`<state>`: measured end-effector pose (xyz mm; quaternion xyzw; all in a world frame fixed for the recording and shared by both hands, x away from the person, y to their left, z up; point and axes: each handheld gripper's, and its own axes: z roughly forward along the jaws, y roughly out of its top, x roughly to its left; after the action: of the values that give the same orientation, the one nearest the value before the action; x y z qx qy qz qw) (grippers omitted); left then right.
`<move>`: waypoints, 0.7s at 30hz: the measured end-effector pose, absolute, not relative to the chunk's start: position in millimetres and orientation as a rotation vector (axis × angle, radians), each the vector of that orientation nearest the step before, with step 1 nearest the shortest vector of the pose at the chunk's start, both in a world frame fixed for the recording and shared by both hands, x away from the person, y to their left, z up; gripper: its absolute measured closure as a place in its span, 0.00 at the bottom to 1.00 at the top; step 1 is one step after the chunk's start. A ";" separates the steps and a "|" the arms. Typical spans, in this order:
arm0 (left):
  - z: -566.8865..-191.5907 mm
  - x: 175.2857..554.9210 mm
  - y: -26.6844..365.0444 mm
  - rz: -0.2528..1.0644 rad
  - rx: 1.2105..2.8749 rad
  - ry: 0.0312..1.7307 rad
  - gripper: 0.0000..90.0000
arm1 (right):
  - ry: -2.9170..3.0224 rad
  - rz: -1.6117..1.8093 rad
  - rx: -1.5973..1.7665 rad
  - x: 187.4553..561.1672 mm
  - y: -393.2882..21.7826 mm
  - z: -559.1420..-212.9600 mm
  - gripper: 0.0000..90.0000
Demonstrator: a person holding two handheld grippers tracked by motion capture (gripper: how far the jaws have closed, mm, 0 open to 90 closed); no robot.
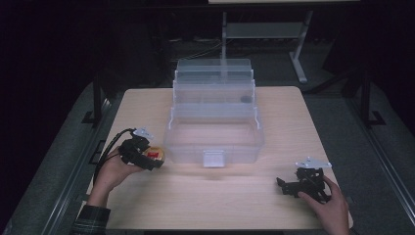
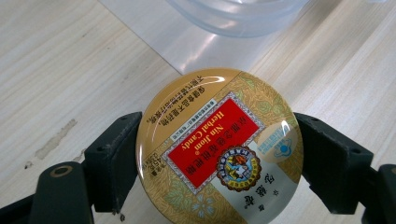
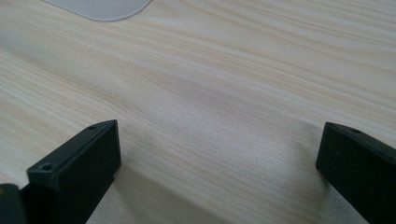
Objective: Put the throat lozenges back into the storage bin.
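Your left tool (image 2: 219, 154) is squeezing the round gold candy tin with a red label (image 2: 219, 147), lower left of the high view. It is smooth, so it might slip. Your right tool (image 3: 219, 154) is sitting wide open, holding nothing.

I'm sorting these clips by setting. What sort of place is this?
Probably a lab or recording workspace, not a home: a bare wooden table on dark flooring, a metal-legged desk frame with cables behind, and handheld grippers, the left gripper clamping a candy tin.

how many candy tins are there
1: a round candy tin clamped between the left gripper's jaws, just left of the clear plastic box. The box's upper tiers could hide more.
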<state>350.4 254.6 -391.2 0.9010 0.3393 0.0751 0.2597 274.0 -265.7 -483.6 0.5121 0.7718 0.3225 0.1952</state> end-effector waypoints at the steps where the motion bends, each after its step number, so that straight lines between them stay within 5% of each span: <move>1: -389.6 350.1 255.1 0.207 2.439 0.916 0.22 | 2.163 0.904 1.435 274.0 -265.7 -483.6 0.00; 21: -363.6 346.0 253.2 0.221 2.411 0.870 0.22 | 2.163 0.904 1.435 274.0 -265.7 -483.6 0.00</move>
<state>346.0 253.2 -363.6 0.8995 0.3247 0.0826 0.2806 274.0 -265.7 -483.6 0.5122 0.7717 0.3226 0.1951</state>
